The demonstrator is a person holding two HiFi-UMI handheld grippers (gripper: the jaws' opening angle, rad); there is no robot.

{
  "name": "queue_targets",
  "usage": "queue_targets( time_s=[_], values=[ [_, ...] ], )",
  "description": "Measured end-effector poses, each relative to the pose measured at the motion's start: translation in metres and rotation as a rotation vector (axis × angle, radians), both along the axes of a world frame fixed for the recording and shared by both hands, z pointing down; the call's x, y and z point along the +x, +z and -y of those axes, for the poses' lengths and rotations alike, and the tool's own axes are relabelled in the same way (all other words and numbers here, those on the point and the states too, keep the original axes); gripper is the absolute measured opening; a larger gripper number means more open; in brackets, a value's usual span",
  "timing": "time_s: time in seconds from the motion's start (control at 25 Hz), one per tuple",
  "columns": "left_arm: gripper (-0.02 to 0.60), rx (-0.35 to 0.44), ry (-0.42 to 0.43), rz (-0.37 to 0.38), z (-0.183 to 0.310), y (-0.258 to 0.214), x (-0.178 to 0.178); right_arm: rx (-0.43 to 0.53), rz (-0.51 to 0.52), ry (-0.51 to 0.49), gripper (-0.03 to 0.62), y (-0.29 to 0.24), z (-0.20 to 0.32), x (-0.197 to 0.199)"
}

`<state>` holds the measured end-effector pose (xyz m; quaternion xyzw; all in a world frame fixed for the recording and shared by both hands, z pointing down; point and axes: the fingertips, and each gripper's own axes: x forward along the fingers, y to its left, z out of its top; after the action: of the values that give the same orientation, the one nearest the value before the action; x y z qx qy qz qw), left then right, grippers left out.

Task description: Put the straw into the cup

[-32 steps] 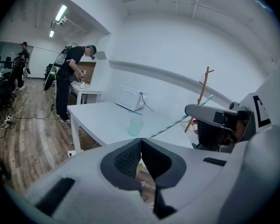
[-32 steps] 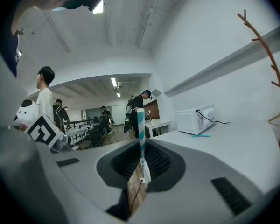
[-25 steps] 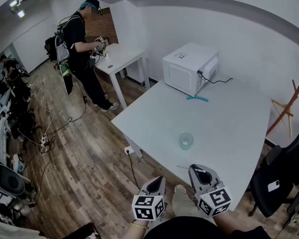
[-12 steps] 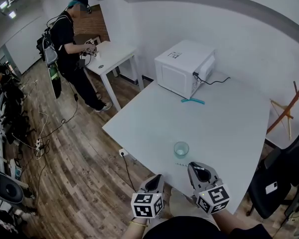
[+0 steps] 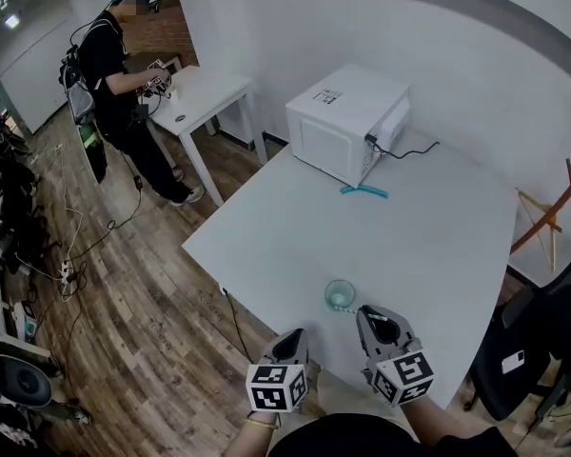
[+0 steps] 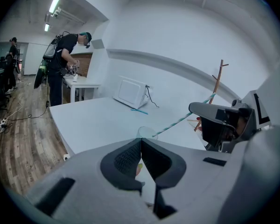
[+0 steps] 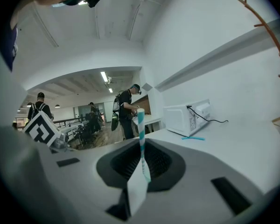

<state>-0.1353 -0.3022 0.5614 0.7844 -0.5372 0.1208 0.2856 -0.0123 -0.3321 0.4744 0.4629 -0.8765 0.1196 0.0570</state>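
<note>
A clear glass cup (image 5: 340, 295) stands near the front edge of the white table (image 5: 428, 246). Just right of and in front of it, my right gripper (image 5: 370, 316) is shut on a teal-and-white striped straw (image 7: 140, 131), with a bit of white wrapper (image 7: 136, 192) hanging at the jaws. In the left gripper view the straw (image 6: 182, 118) slants down from the right gripper (image 6: 219, 120) towards the cup's rim (image 6: 145, 133); its tip looks to be beside the rim. My left gripper (image 5: 292, 340) hangs off the table's front edge, jaws shut with nothing between them.
A white microwave (image 5: 347, 122) with a black cable sits at the table's far side, a teal strip (image 5: 364, 191) lying in front of it. A black chair (image 5: 538, 350) stands at the right. A person (image 5: 114, 65) works at another table (image 5: 205, 89) far left.
Both grippers have come nearer the table and the cup. The straw's tip has moved from well short of the cup to right beside it.
</note>
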Motion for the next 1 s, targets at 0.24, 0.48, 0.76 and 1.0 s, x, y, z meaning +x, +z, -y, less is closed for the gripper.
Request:
queue_targets(
  time_s=[0.24, 0.48, 0.76, 1.0],
  values=[
    [0.02, -0.026, 0.004, 0.002, 0.016, 0.01, 0.002, -0.034, -0.021, -0.001, 0.041, 0.018, 0.02, -0.001],
    [0.02, -0.057, 0.009, 0.008, 0.028, 0.022, 0.005, -0.061, -0.038, 0.002, 0.041, 0.033, 0.036, 0.001],
    [0.02, -0.095, 0.01, 0.015, 0.034, 0.039, 0.008, -0.103, -0.07, 0.001, 0.041, 0.061, 0.047, 0.006],
    [0.02, -0.118, 0.016, 0.021, 0.035, 0.051, 0.009, -0.145, -0.082, 0.003, 0.041, 0.085, 0.05, 0.006]
  ],
)
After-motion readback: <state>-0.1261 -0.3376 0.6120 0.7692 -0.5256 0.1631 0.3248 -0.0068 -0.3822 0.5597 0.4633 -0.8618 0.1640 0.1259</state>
